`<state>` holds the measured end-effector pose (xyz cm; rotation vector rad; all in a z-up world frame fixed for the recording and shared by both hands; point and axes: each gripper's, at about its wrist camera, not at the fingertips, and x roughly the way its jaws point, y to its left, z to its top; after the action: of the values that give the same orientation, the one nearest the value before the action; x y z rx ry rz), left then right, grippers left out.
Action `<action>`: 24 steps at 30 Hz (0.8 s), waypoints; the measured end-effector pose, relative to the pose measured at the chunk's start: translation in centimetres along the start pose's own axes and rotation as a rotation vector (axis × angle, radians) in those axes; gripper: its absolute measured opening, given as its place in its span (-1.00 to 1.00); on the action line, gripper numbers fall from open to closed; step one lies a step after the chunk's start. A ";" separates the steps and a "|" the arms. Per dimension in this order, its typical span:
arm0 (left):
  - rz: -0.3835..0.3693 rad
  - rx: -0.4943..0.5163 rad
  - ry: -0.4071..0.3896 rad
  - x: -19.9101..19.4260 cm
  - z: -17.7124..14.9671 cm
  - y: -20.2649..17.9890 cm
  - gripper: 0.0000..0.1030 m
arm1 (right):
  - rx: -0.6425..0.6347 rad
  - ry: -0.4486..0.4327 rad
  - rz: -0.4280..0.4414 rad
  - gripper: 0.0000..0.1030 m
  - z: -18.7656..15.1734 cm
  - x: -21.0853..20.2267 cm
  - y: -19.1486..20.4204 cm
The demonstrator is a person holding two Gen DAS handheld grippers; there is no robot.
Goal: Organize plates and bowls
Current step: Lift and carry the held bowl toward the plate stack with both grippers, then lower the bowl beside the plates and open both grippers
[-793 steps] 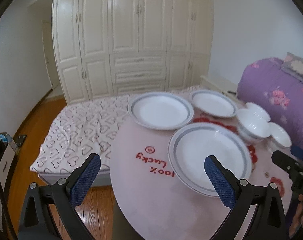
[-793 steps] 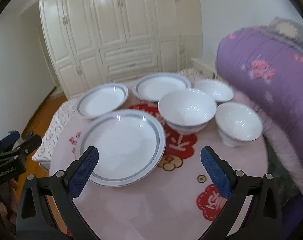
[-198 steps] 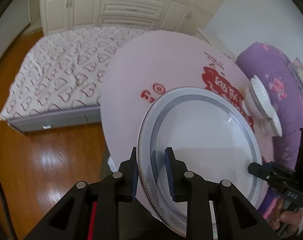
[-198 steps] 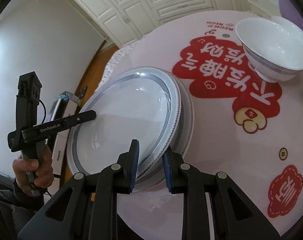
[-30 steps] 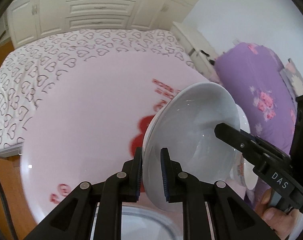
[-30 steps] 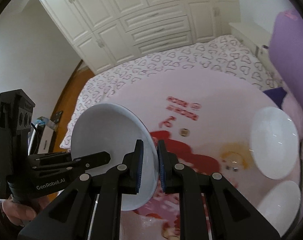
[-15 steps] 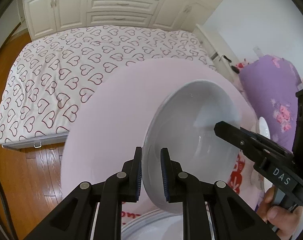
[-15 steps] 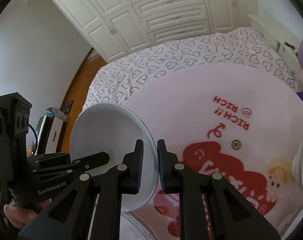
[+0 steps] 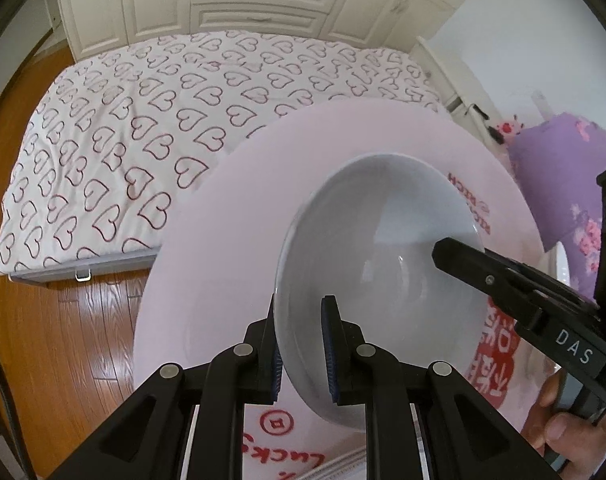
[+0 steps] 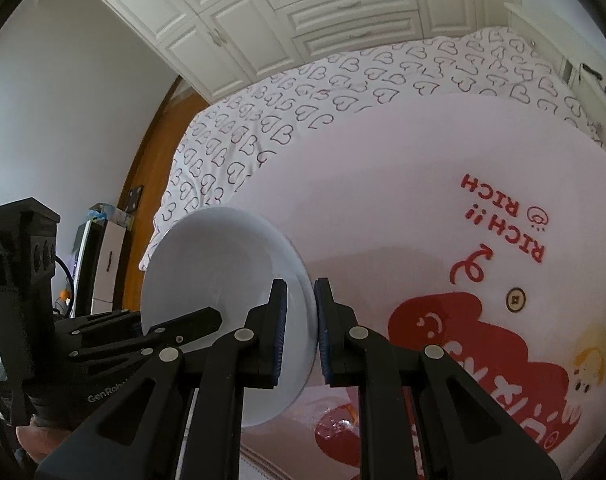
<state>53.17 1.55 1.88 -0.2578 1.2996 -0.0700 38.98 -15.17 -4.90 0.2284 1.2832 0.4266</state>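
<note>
A plain white bowl [image 9: 383, 256] hangs tilted above the round pink table [image 9: 223, 248], held from two sides. My left gripper [image 9: 301, 344] is shut on its near rim. My right gripper [image 10: 299, 332] is shut on the opposite rim of the same bowl [image 10: 219, 276]. The right gripper's black finger [image 9: 463, 260] reaches into the bowl in the left wrist view. In the right wrist view the left gripper's finger [image 10: 191, 322] shows at the bowl's left side. A grey-banded plate rim [image 9: 343, 470] peeks out below the bowl. Another white bowl's edge [image 9: 563, 268] shows at the right.
Behind the table [image 10: 403, 184] lies a bed with a heart-print sheet [image 9: 143, 120], and white wardrobes [image 9: 263, 4] stand beyond it. A purple duvet [image 9: 563, 168] lies at the right, wooden floor [image 9: 63, 340] at the left. A person's hand [image 9: 559, 424] grips the right tool.
Both grippers have carried the bowl together leftward across the table and lower. The other bowls have slid out to the right edge of the views.
</note>
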 end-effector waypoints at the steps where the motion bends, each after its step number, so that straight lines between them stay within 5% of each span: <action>1: 0.001 0.000 0.000 0.3 0.2 0.0 -0.76 | 0.001 0.003 -0.001 -0.67 0.1 0.1 -0.1; 11: 0.009 0.028 -0.013 1.0 -0.4 0.4 -0.54 | 0.003 0.001 0.007 -0.66 0.1 -0.1 0.0; 12: 0.011 0.031 -0.015 1.0 -0.5 0.3 -0.47 | 0.006 -0.002 0.008 -0.66 0.1 -0.2 -0.1; 14: 0.021 0.036 -0.030 0.8 -0.6 0.1 0.10 | 0.012 -0.008 0.006 -0.61 0.2 -0.4 -0.1; 15: 0.021 0.038 -0.038 0.7 -0.8 0.1 0.26 | 0.013 -0.012 0.003 -0.35 0.1 -0.5 -0.2; 16: 0.025 0.043 -0.054 0.4 -1.0 -0.1 0.51 | 0.015 -0.018 -0.001 0.19 0.2 -0.7 -0.4; 18: 0.040 0.053 -0.079 -0.1 -1.4 -0.2 0.69 | 0.018 -0.045 -0.015 0.97 0.1 -1.3 -0.7; 24: 0.074 0.068 -0.149 -1.6 -2.9 -0.6 0.97 | 0.047 -0.125 -0.011 1.00 0.2 -3.3 -1.5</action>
<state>50.03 0.81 2.85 -0.1537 1.1557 -0.0309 38.72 -17.88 -2.56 0.2837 1.1722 0.3676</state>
